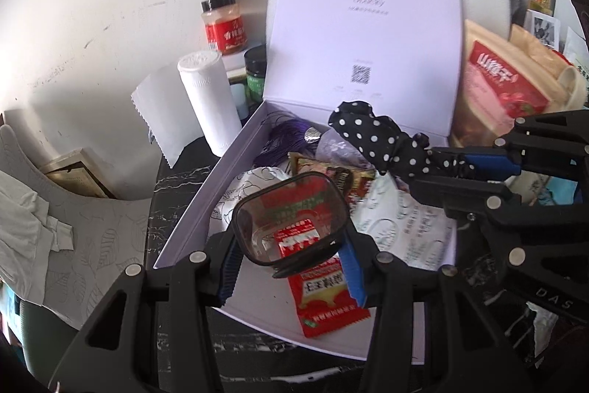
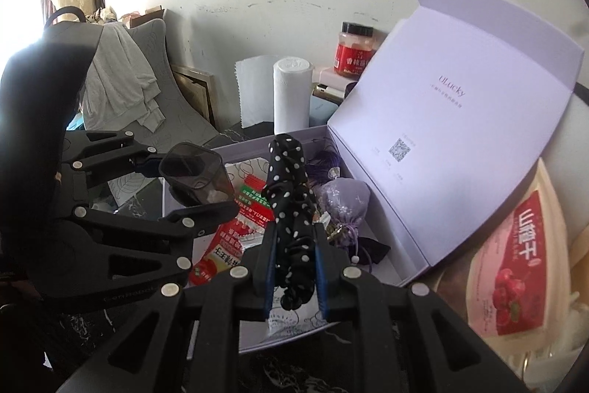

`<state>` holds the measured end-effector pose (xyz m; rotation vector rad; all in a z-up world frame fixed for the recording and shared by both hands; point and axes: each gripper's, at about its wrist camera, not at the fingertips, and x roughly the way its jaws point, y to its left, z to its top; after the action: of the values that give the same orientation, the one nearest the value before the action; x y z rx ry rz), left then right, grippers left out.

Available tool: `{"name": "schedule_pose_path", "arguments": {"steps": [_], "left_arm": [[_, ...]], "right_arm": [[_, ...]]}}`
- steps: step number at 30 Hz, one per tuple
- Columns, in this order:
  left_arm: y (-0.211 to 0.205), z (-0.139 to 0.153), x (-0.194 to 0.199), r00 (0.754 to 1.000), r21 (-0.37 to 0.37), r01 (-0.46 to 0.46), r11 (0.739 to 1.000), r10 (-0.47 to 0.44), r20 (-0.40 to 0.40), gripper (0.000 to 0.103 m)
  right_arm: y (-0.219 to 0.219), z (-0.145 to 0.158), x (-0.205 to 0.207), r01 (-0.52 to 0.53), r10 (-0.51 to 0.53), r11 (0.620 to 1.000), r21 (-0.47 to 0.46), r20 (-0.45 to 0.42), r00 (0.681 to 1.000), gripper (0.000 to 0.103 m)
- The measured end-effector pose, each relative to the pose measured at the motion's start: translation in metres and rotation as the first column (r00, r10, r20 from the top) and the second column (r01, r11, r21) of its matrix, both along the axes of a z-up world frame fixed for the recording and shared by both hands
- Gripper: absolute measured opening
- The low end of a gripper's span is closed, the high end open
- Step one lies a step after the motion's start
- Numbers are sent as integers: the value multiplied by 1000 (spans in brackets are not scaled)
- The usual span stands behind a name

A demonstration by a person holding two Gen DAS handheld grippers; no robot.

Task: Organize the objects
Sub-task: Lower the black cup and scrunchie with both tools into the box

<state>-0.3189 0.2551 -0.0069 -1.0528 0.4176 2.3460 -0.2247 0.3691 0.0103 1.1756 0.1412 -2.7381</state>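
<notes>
left tool (image 1: 291, 262): closed on a dark clear cup (image 1: 291, 218); its blue pads press the cup's two sides near the base; the cup's mouth is tilted toward the camera
right tool (image 2: 294, 267): nearly closed on a black dotted scrunchie (image 2: 289, 194); the cloth sticks out forward past the tips
box (image 1: 184, 227): white, lid up, on the dark marble table (image 1: 176, 179); inside lie a red sauce packet (image 1: 324, 297), a purple pouch (image 2: 344, 205), printed white sachets (image 1: 405, 227)
where the cup is: over the near left part of the box, above the red packet; i cannot tell if it touches the packet
where the scrunchie is: over the middle of the box, its long axis along the tool, pointing to the back wall
key relation: both items are already above the open box, so the way to go is down; the two tools are close, the cup left of the scrunchie; i judge the right one has freer floor under it
beside the box: a paper roll (image 1: 208, 102) and a red jar (image 1: 222, 26) near the wall
</notes>
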Motion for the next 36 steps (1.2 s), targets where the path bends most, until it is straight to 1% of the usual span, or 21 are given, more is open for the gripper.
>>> {"name": "schedule_pose_path", "arguments": {"steps": [6, 12, 17, 24, 30, 36], "left_arm": [[-2, -22, -21, 999, 0, -10, 1000, 10, 32, 45], [-2, -35, -27, 999, 7, -3, 1000, 3, 49, 45], [-1, -35, -21, 999, 4, 8, 1000, -8, 44, 45], [-3, -34, -14, 998, 18, 23, 1000, -24, 63, 45], [1, -37, -4, 997, -13, 43, 999, -42, 72, 45], [3, -43, -3, 994, -48, 61, 997, -57, 93, 45]], "right_arm": [[3, -21, -18, 10, -10, 1000, -9, 34, 999, 17], [4, -33, -25, -4, 5, 1000, -28, 50, 999, 17], [4, -35, -24, -13, 15, 999, -38, 49, 999, 17], [0, -27, -9, -37, 39, 998, -51, 35, 999, 17], [-4, -34, -7, -54, 58, 997, -61, 67, 996, 17], [-5, -43, -6, -70, 77, 995, -73, 101, 992, 17]]}}
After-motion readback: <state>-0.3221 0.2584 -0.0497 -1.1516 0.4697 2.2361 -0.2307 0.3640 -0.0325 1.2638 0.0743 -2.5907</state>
